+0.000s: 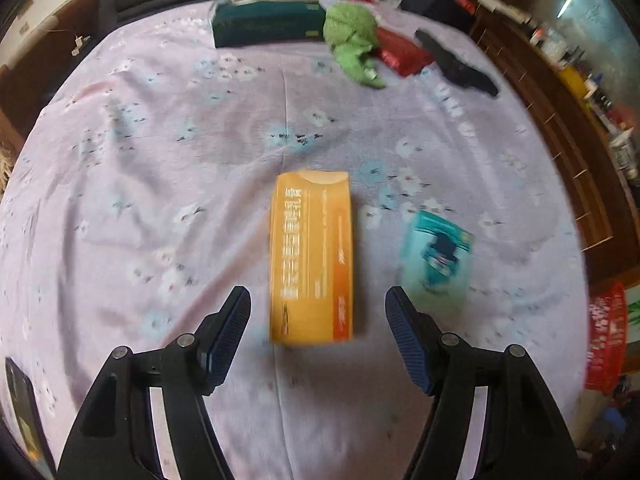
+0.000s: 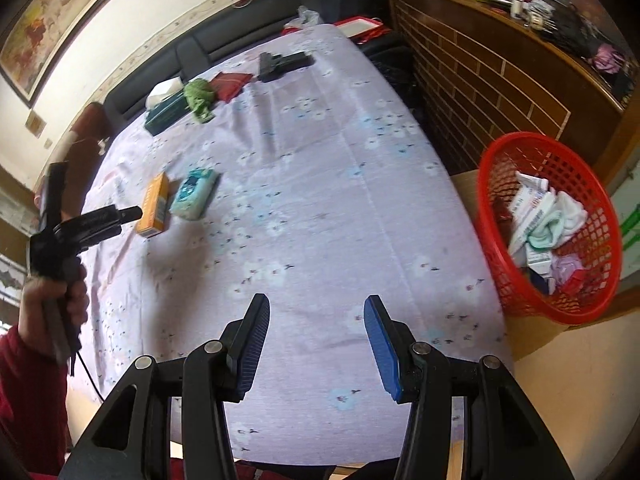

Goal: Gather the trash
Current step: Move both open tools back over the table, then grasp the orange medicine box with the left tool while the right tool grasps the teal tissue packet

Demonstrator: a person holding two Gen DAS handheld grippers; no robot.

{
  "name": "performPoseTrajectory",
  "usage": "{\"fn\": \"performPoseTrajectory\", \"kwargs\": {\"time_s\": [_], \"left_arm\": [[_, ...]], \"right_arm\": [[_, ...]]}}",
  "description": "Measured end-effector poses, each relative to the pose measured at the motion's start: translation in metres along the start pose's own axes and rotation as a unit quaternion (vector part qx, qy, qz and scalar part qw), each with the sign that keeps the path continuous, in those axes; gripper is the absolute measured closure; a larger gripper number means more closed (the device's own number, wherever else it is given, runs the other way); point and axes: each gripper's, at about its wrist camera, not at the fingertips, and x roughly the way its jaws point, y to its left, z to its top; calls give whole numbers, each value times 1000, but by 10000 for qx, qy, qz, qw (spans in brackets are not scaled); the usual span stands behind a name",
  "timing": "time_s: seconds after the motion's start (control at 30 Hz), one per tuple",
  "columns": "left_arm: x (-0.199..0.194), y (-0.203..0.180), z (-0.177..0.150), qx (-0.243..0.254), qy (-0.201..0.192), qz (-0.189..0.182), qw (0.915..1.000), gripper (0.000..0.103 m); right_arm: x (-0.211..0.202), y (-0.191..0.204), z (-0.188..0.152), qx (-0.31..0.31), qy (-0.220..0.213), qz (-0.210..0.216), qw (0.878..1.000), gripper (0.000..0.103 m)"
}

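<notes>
An orange carton (image 1: 312, 258) lies flat on the lilac flowered bedsheet (image 1: 160, 184), its near end between the open fingers of my left gripper (image 1: 318, 300), with a gap on each side. A teal wipes packet (image 1: 438, 258) lies just right of it. In the right wrist view the same carton (image 2: 154, 210) and packet (image 2: 195, 193) lie at the bed's left side, with the left gripper (image 2: 130, 216) in a hand hovering beside them. My right gripper (image 2: 316, 310) stands open and empty over the bed's near end. A red mesh basket (image 2: 500, 196) holding crumpled trash sits to the right.
At the bed's far end lie a dark green tissue box (image 1: 268, 24), a green cloth (image 1: 352, 46), a red packet (image 1: 400, 52) and a black object (image 1: 456, 62). A wooden lattice wall (image 2: 472, 80) with cluttered shelves runs along the right. A phone (image 1: 22, 408) is at the lower left.
</notes>
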Motion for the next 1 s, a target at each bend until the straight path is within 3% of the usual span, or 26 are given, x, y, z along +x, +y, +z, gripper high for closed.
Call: {"fn": "performPoseTrajectory", "kwargs": {"time_s": [0.1,0.13,0.17,0.2,0.47,0.77,1.0], "left_arm": [[18,-4,8,53,87,181,9998,35],[23,-3,9,39,110,161,9998,39],[26,-2,10,1,125,152,9998,53],[29,-1,10,-40,132,156,9998,57],[5,20,-20,-88,-129,89,9998,57],[-28,42,-97,25,-138,161,9998,57],[-38,45,-128,145,-140,218,9996,57]], "right_arm": [[-2,-8,0,103,6,-109,9999,50],[-2,-10,0,123,12,-135,9998,50],[-2,-12,0,142,20,-157,9998,50],[-2,-13,1,161,29,-177,9997,50],[10,4,26,11,125,-77,9999,50],[79,85,75,-515,586,362,9963,44],[157,155,106,-530,976,472,9927,44]]}}
